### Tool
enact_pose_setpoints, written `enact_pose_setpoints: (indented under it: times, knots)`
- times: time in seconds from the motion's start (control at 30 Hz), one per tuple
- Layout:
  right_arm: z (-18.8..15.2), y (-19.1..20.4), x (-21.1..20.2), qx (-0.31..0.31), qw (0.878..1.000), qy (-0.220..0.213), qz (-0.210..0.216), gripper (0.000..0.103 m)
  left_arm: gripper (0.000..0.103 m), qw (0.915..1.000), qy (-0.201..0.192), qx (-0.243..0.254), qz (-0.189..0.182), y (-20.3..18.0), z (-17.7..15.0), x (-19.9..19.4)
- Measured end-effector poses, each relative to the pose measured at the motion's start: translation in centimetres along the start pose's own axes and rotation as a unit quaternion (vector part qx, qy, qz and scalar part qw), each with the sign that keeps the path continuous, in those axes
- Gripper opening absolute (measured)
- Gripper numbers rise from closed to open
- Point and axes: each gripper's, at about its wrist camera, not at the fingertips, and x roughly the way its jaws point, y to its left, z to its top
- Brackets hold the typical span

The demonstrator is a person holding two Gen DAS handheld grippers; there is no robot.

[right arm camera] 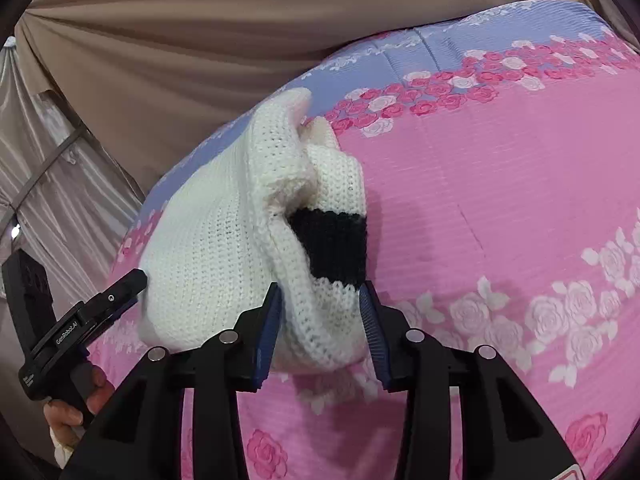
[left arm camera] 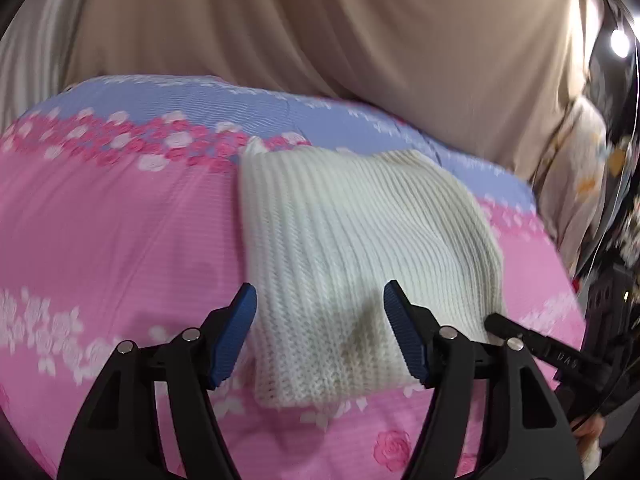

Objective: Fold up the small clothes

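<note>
In the left wrist view, the left gripper is hovering with its blue-padded fingers spread wide, holding nothing. A white knitted garment is lying folded flat on the pink floral bedspread, filling the gap between the fingers and stretching away toward 12 o'clock. The left finger is sitting just beside the knit's left edge; the right finger is hanging over its lower right part. At 4 o'clock, a black finger of the right gripper is touching the knit's right edge; faint lettering on it is too blurred to read. Beige curtains are hanging across the top, behind the bedspread's lavender band.

In the right wrist view, the right gripper is standing partly open, its fingers flanking the near rolled edge of the white knitted garment without visibly pinching it. A black knitted band is showing inside the folds at 12 o'clock from the fingers. At 9 o'clock, the left gripper is pointing at the knit's left side, its body printed "GenRobot.AI", and a hand is gripping its handle at 8 o'clock. The pink floral bedspread is spreading toward 3 o'clock.
</note>
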Motion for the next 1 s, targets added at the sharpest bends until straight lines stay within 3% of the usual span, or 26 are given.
enact_pose_setpoints:
  times: [0.17,0.33,0.4,0.5,0.57,0.7,0.77,0.83,0.93,1.0]
  knots:
    - [1.3,4.9,-2.6,-0.081,0.995,-0.052,-0.028,0.03,0.064,0.9995,-0.032,-0.003,-0.005,-1.3,1.0,-2.2]
    - [3.3,7.9,0.2,-0.14,0.986,-0.065,-0.06,0.028,0.065,0.9983,-0.02,0.043,0.034,-3.3,1.0,0.5]
    - [4.6,7.6,2.2,-0.141,0.984,-0.066,-0.084,0.022,0.065,0.9979,-0.004,0.04,0.05,-2.5,0.9,2.4]
    - [6.4,5.6,5.8,-0.121,0.984,-0.035,-0.123,0.011,0.076,0.9968,0.002,0.037,0.071,-1.4,0.6,4.6]
    - [6.9,4.0,6.9,-0.097,0.989,-0.031,-0.107,0.011,0.078,0.9979,0.012,0.02,0.06,-0.7,0.4,5.6]
    - [6.9,5.6,3.9,-0.1,0.99,-0.05,-0.089,0.01,0.078,0.9968,0.005,0.028,0.075,-1.4,0.6,4.7]
    - [6.2,6.0,3.5,-0.12,0.984,-0.058,-0.115,0.009,0.078,0.9963,0.002,0.035,0.078,-1.9,0.6,4.1]
    - [5.8,5.4,5.6,-0.129,0.982,-0.025,-0.136,0.007,0.078,0.9959,0.003,0.037,0.082,-2.3,0.4,3.8]
    - [5.5,5.5,4.0,-0.116,0.984,-0.042,-0.131,0.007,0.077,0.9943,-0.001,0.044,0.097,-3.3,-0.1,2.8]
    - [4.8,6.4,1.6,-0.119,0.984,-0.061,-0.118,0.016,0.08,0.9927,-0.012,0.051,0.108,-4.2,-0.6,1.4]
